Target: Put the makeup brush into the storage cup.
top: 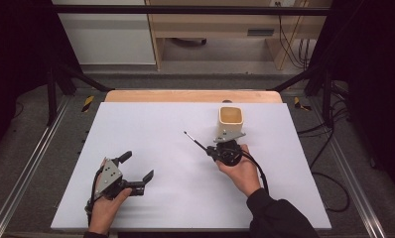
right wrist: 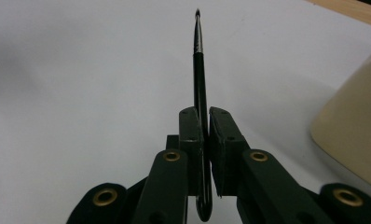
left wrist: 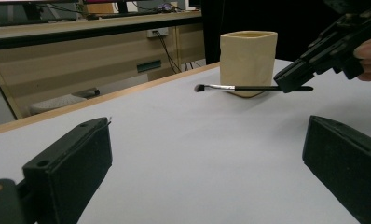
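A thin black makeup brush [top: 195, 141] with a silver ferrule is clamped in my right gripper [top: 211, 151], which is shut on its handle. In the right gripper view the brush [right wrist: 200, 79] points straight out from between the pressed pads, bristle tip away. The left gripper view shows the brush [left wrist: 249, 87] held level above the white table, in front of a cream square cup [left wrist: 248, 63]. That cup [top: 231, 121] stands upright just behind my right gripper. My left gripper [top: 138, 166] rests at the table's near left, jaws wide open with nothing between them.
The white tabletop [top: 156, 148] has a wooden edge [top: 185, 95] along its far side. Black frame rails run along both sides. Wooden furniture and cables stand beyond the table.
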Motion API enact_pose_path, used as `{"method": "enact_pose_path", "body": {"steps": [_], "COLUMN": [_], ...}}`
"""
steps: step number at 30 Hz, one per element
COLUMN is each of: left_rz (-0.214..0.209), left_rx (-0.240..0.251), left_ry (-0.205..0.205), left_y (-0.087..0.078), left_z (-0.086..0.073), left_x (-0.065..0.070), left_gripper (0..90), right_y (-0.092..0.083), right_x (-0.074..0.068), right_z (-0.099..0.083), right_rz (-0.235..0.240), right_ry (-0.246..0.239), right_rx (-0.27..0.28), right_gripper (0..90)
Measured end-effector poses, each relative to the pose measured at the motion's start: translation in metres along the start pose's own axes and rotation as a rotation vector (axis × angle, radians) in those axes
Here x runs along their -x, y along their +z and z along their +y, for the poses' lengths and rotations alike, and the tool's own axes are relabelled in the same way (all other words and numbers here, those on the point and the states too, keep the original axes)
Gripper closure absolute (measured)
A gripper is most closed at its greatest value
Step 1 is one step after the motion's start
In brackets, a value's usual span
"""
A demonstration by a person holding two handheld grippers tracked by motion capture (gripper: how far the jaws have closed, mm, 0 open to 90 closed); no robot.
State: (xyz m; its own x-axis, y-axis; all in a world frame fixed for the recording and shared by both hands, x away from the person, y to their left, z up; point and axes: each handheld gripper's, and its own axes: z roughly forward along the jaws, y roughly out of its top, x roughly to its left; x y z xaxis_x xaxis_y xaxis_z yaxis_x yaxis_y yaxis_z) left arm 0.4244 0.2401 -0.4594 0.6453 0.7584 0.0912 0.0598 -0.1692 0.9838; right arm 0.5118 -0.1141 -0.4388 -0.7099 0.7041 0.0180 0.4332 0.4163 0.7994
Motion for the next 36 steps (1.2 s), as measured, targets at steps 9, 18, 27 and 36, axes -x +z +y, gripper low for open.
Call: {"method": "enact_pose_path", "body": {"steps": [9,18,27,36], "left_rz": [0.0,-0.019,-0.05,-0.093], "left_rx": [-0.023,-0.058,-0.065,-0.032], "left_ry": [0.035,0.065,0.07,0.007], "left_y": [0.005,0.012,0.021,0.034], "left_z": [-0.001,-0.001,0.005,0.028], "left_x": [0.005,0.02,0.041,0.05], "left_gripper": [1.1,1.0,1.0,1.4], "right_y": [-0.029,-0.029,-0.037,-0.046], "right_x": [-0.012,-0.015,-0.022,-0.02], "right_z": [-0.023,-0.041,-0.049,-0.049], "right_rz": [-0.058,-0.074,-0.057,-0.043], "right_ry": [-0.048,-0.042,-0.047,-0.034], "right_rx": [0.125,0.202,0.283,0.346], "right_gripper": [84.1,84.0,84.0,84.0]}}
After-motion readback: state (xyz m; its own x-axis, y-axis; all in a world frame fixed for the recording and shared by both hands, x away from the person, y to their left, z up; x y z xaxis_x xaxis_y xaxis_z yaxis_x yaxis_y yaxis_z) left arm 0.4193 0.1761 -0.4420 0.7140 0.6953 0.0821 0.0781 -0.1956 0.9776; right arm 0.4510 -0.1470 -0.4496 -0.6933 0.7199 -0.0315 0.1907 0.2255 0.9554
